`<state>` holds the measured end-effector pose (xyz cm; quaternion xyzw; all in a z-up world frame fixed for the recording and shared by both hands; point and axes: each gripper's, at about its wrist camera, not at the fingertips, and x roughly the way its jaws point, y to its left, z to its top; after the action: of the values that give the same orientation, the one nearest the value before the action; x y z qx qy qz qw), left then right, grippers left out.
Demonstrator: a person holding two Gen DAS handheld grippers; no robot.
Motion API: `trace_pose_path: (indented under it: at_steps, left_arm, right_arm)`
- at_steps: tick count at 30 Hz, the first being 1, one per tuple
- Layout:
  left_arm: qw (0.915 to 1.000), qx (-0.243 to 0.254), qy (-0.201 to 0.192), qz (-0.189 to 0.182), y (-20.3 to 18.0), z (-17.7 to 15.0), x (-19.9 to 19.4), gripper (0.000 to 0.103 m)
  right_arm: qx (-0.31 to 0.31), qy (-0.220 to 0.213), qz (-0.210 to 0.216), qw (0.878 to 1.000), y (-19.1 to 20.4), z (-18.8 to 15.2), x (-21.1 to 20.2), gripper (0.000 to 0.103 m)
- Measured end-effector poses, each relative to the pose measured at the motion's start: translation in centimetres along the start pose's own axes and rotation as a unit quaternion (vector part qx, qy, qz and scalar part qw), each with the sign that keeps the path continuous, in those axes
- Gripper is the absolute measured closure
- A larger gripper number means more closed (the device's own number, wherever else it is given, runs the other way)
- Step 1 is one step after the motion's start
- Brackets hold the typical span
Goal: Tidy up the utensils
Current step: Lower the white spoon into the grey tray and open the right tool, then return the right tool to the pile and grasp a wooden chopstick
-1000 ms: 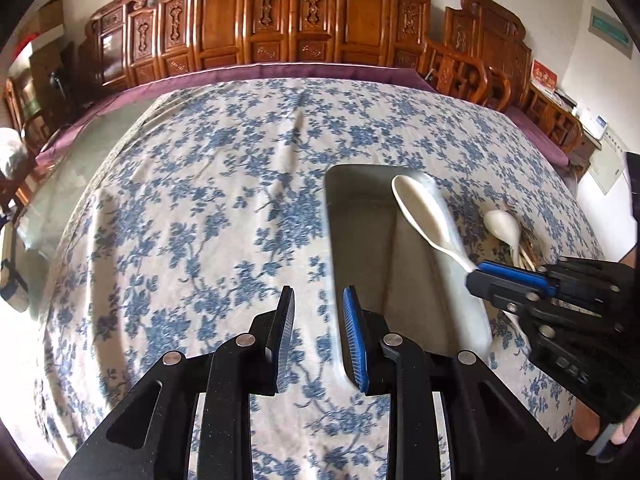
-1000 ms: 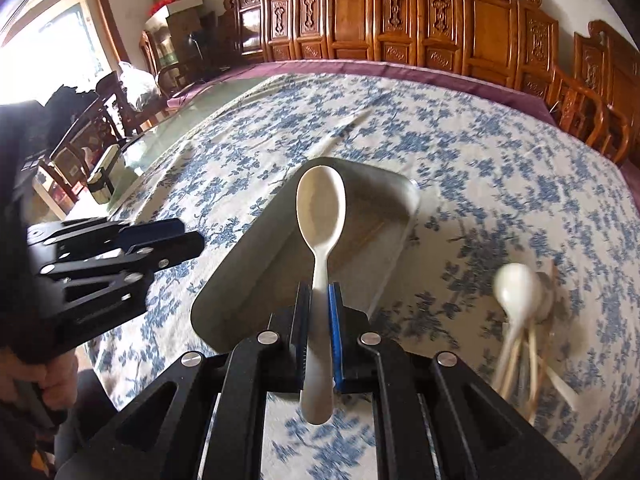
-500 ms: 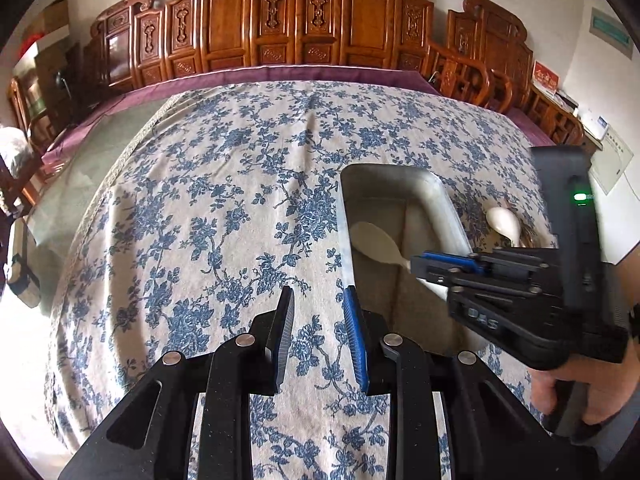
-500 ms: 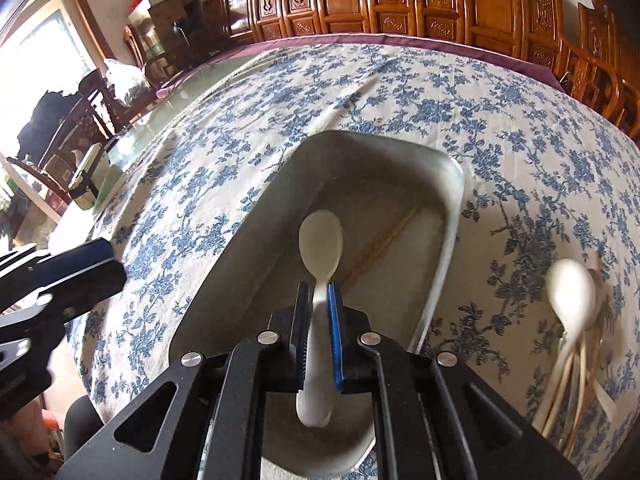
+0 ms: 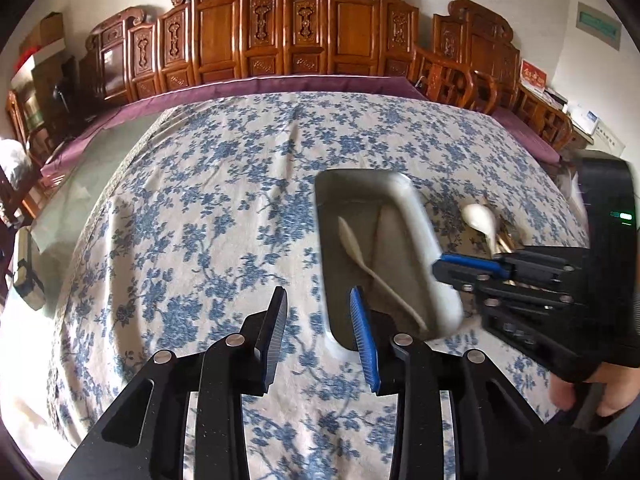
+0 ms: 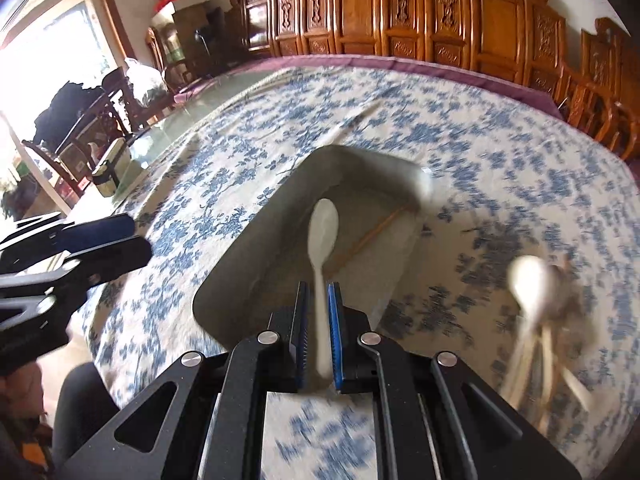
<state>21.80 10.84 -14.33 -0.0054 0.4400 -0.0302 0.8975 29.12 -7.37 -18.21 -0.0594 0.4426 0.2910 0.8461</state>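
Observation:
A grey rectangular tray sits on the blue-flowered tablecloth. A white spoon lies inside it beside a chopstick. My right gripper has its fingers slightly apart around the spoon's handle, at the tray's near end. My left gripper is open and empty, low over the cloth at the tray's left front corner. A second white spoon lies on a pile of chopsticks right of the tray.
Carved wooden chairs line the table's far side. A small dark box stands on the bare glass at the table's left. The right wrist view is blurred by motion.
My right gripper lowered the spoon into the tray, loosened its fingers and drew back toward the tray's near right end. The left gripper stayed open and shifted slightly.

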Motion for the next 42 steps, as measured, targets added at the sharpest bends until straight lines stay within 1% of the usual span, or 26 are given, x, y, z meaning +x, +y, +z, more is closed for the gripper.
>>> trace_pose_path:
  at_steps: [3, 6, 8, 10, 12, 14, 16, 18, 21, 25, 27, 34, 42]
  left_arm:
    - [0.9999, 0.008, -0.003, -0.008, -1.5, -0.1, -0.4, 0.072]
    - [0.9997, 0.019, -0.006, -0.018, -3.4, -0.2, -0.6, 0.072]
    - [0.9994, 0.024, -0.009, -0.024, -4.6, -0.2, -0.7, 0.072]
    - [0.9990, 0.027, -0.009, -0.034, -6.0, -0.4, -0.7, 0.072]
    - [0.9986, 0.032, -0.008, -0.041, -7.2, -0.6, -0.6, 0.072]
    - [0.9981, 0.039, -0.007, -0.047, -8.8, -0.8, -0.4, 0.072]
    - [0.9974, 0.047, -0.007, -0.053, -10.1, -1.0, -0.1, 0.072]
    - [0.9969, 0.057, -0.008, -0.054, -11.2, -1.0, 0.2, 0.072]
    - [0.9962, 0.064, -0.006, -0.059, -12.6, -0.8, 0.7, 0.072]
    - [0.9951, 0.075, -0.001, -0.064, -14.4, -0.7, 1.7, 0.071]
    - [0.9947, 0.078, 0.002, -0.067, -14.8, -0.7, 2.1, 0.066]
    - [0.9938, 0.079, 0.017, -0.076, -16.0, -1.1, 4.5, 0.066]
    - [0.9930, 0.079, 0.041, -0.077, -16.7, -1.9, 7.0, 0.066]
  right_arm:
    - [0.002, -0.012, -0.012, 1.000, -1.6, -1.5, -2.9, 0.092]
    - [0.004, -0.022, -0.032, 0.999, -3.4, -3.0, -5.1, 0.092]
    - [0.011, -0.027, -0.051, 0.998, -5.4, -4.6, -6.5, 0.092]
    - [0.022, -0.026, -0.062, 0.998, -7.0, -5.9, -7.1, 0.085]
    - [0.037, -0.022, -0.069, 0.997, -8.7, -7.2, -7.3, 0.082]
    - [0.052, -0.017, -0.078, 0.995, -10.4, -8.4, -7.1, 0.081]
    - [0.069, -0.016, -0.077, 0.995, -11.6, -9.1, -6.7, 0.081]
    - [0.076, -0.017, -0.079, 0.994, -12.2, -9.2, -6.1, 0.081]
    - [0.093, -0.019, -0.071, 0.993, -13.4, -8.9, -5.1, 0.081]
    - [0.094, -0.014, -0.067, 0.993, -14.5, -8.3, -3.7, 0.081]
    - [0.093, -0.009, -0.065, 0.994, -15.0, -8.0, -2.9, 0.081]
    - [0.106, 0.006, -0.053, 0.993, -16.9, -7.9, -0.6, 0.081]
    - [0.130, 0.006, -0.023, 0.991, -17.6, -7.2, 0.2, 0.081]
